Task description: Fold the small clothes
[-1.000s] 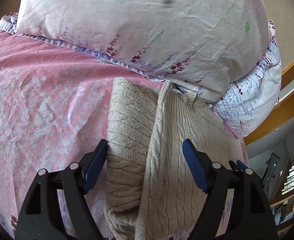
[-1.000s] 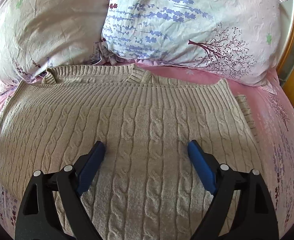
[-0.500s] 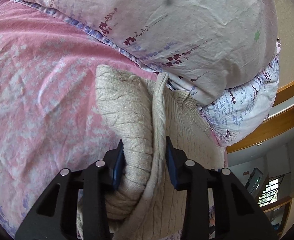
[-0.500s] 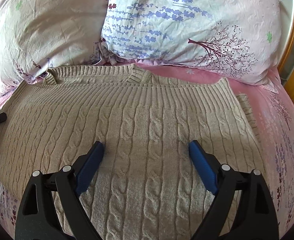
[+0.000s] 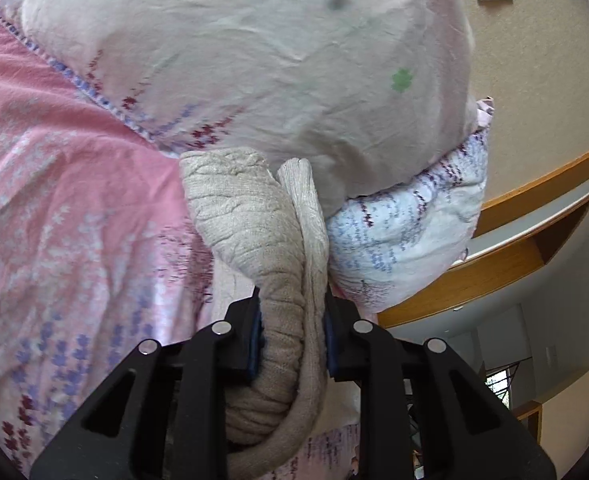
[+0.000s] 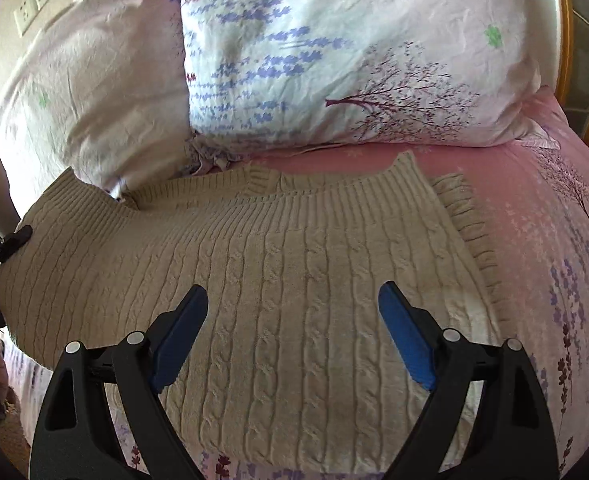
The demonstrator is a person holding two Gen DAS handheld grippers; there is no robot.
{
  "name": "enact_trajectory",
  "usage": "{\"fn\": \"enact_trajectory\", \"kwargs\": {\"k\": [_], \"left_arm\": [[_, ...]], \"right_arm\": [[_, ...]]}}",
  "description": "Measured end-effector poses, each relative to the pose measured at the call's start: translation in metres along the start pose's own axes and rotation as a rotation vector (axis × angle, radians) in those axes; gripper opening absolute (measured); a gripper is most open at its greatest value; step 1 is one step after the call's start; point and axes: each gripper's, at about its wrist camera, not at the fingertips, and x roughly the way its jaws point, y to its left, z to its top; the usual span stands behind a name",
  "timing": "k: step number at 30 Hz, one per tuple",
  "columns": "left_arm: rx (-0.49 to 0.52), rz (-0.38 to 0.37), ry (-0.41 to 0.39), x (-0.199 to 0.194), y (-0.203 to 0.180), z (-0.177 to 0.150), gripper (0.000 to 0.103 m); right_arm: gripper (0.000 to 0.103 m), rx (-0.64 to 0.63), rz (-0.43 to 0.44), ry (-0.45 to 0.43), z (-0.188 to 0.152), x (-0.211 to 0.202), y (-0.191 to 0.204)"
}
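Pink floral bed (image 6: 534,208): beige cable-knit sweater (image 6: 294,280) lies flat just below two pillows (image 6: 334,60). Left claw (image 5: 292,334), just closing, pinches its bunched edge; right claw (image 6: 294,320) gapes above its middle.

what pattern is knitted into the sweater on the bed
Beige cable-knit sweater: vertical cable twists on the body, plain ribbing near the neckline. Clearest in the right wrist view.

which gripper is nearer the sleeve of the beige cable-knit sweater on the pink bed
Left. The left gripper has just closed on the bunched sleeve of the beige cable-knit sweater. The right gripper is open over the sweater's body, away from that sleeve.
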Motion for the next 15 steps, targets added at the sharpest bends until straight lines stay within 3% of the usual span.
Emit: {"fn": "enact_trajectory", "kwargs": {"k": [8,15], "left_arm": [[0.042,-0.15,0.115,0.093,-0.075,-0.038,0.022],[0.061,-0.186,0.23,0.179,-0.116,-0.082,0.021]], "right_arm": [[0.089,0.153,0.018,-0.09,0.0,-0.046,-0.073],[0.089,0.241,-0.015,-0.103,-0.003,-0.06,-0.125]]}}
